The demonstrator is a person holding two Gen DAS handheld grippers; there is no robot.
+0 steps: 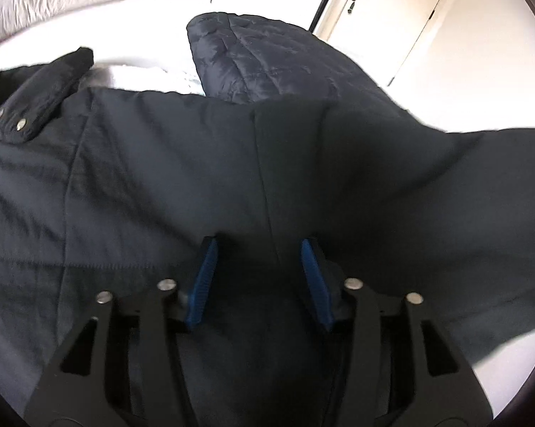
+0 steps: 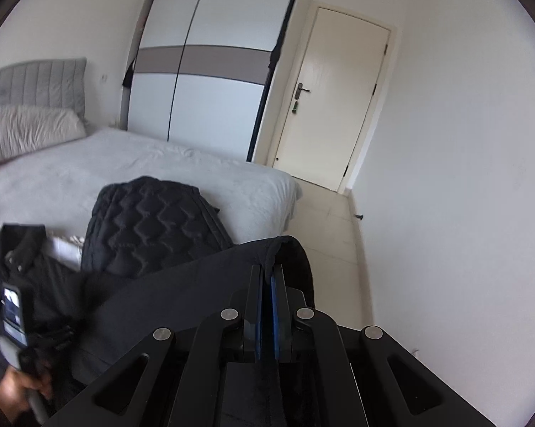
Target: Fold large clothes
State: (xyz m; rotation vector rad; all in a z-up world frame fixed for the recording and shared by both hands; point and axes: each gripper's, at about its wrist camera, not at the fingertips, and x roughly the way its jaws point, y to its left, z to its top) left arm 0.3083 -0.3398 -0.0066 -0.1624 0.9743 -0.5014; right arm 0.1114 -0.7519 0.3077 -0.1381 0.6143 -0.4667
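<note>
Under our left claw (image 1: 258,249) lies the large dark navy padded coat (image 1: 160,178), spread over the pale grey bed (image 2: 160,163). The blue pads (image 1: 205,277) of that claw stand well apart, empty, straddling a long seam that runs straight away from the claw toward the coat's far edge. We judge that seam to be the coat's long axis, and the coming move turns on it: the fold line lies along the claw's own pointing direction, so the cloth must travel sideways across it.

Off to the right, our right claw (image 2: 267,277) is clamped on a raised edge of the same coat, the fabric bunched into a peak between the closed pads and hanging down on both sides. That gathered edge sits out past the bed's corner, above the tiled floor (image 2: 324,220), so the right claw is the nearer one to the loose part and the one placed to carry it over.

Beyond the coat's far edge rests a second dark quilted jacket (image 2: 153,227), just beside it on the bed. The coat's collar tab with metal snaps (image 1: 15,124) lies to the far left. The fold looks barely begun.
</note>
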